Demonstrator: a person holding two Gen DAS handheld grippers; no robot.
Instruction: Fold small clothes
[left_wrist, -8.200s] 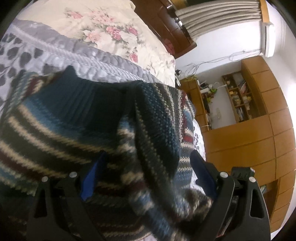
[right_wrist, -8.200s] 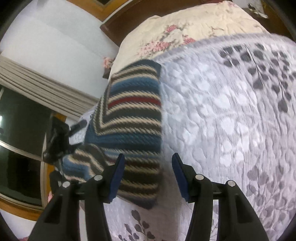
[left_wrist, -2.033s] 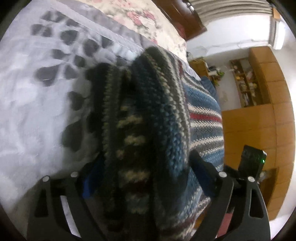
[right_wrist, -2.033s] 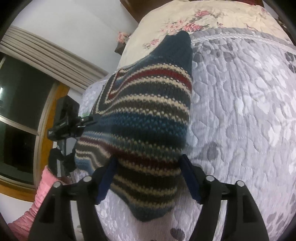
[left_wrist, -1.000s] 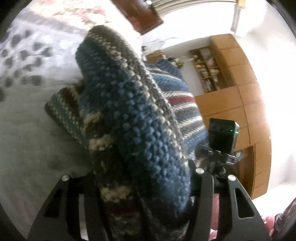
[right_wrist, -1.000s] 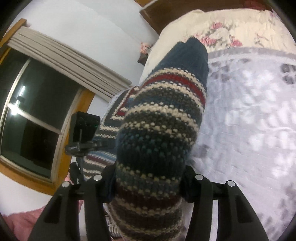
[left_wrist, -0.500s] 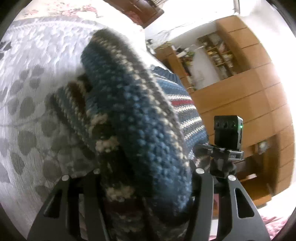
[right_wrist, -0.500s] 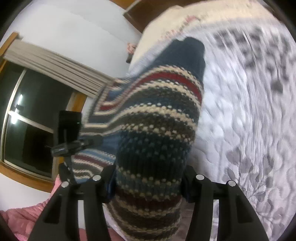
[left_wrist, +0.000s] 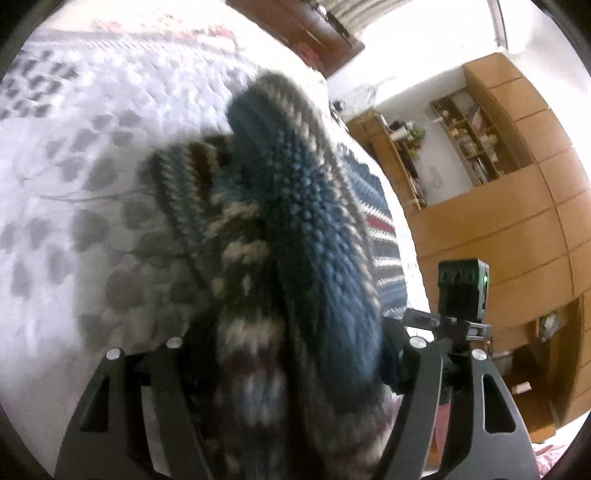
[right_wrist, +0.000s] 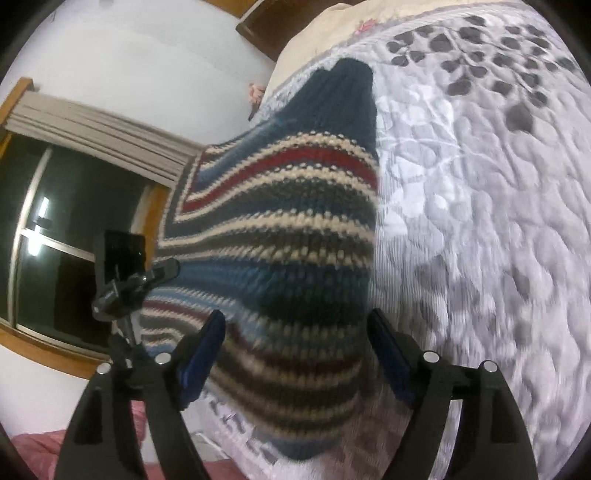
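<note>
A striped knit sweater (left_wrist: 306, 229) in blue, cream, brown and red lies bunched on the grey leaf-print quilt (left_wrist: 74, 155). A thick fold of it fills the gap of my left gripper (left_wrist: 288, 350), whose jaws stand a little apart around the fold. In the right wrist view the sweater (right_wrist: 280, 229) spreads forward to its dark blue ribbed hem. My right gripper (right_wrist: 295, 332) is open, with blue pads (right_wrist: 207, 343) showing on either side of the cloth. Each view shows the other gripper's camera mount beside the sweater.
A floral cream bedspread (right_wrist: 332, 22) and a dark headboard (left_wrist: 295, 26) lie at the far end of the bed. Wooden cabinets and shelves (left_wrist: 498, 184) stand beyond one side of the bed. A dark window with a curtain (right_wrist: 74, 221) is on the other. Pink cloth (right_wrist: 37, 454) shows at the lower edge.
Both grippers' jaws have widened since half a second ago, the right more than the left. The sweater has dropped lower onto the quilt and spread out.
</note>
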